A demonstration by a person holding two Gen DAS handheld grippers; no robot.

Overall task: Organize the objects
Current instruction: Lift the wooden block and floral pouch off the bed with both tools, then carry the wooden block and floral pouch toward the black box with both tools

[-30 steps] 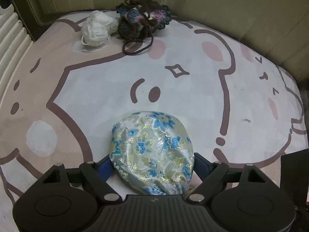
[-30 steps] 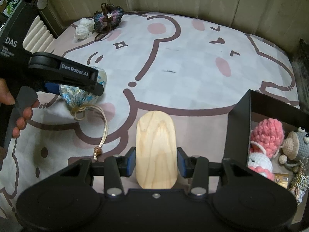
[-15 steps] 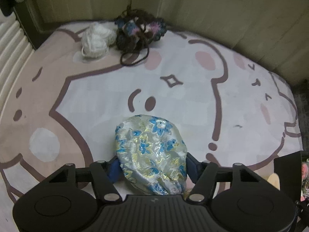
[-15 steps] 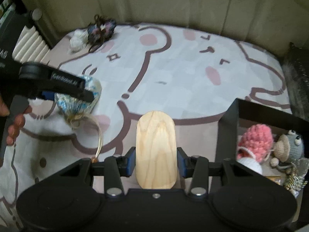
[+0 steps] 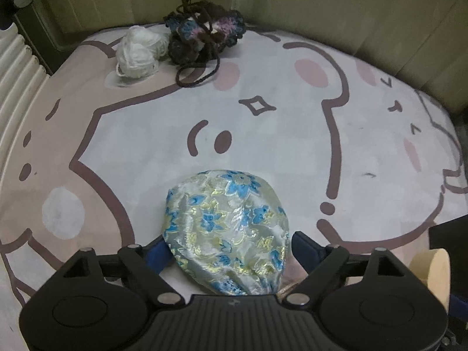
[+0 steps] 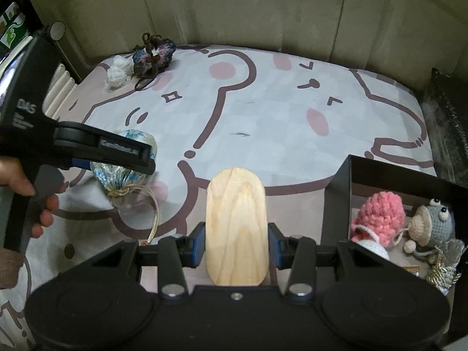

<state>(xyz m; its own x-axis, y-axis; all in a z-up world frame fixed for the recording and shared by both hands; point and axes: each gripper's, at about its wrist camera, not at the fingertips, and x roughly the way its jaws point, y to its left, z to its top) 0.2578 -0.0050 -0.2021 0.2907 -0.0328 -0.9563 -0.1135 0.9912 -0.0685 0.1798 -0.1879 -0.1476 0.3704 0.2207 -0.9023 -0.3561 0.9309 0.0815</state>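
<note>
Over the cartoon rug (image 5: 292, 134), my left claw (image 5: 228, 248) is opening around the floral pouch (image 5: 226, 225), my right claw (image 6: 235, 242) clamped on the wooden board (image 6: 235, 228).

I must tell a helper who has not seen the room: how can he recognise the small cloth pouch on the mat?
Start at the big cartoon mat and go to its near left part, where the left gripper straddles the cloth pouch, its jaws opening. It is rounded, of shiny silver brocade with blue flowers, tied with a gold cord. The white yarn and dark crochet piece lie far off.
</note>
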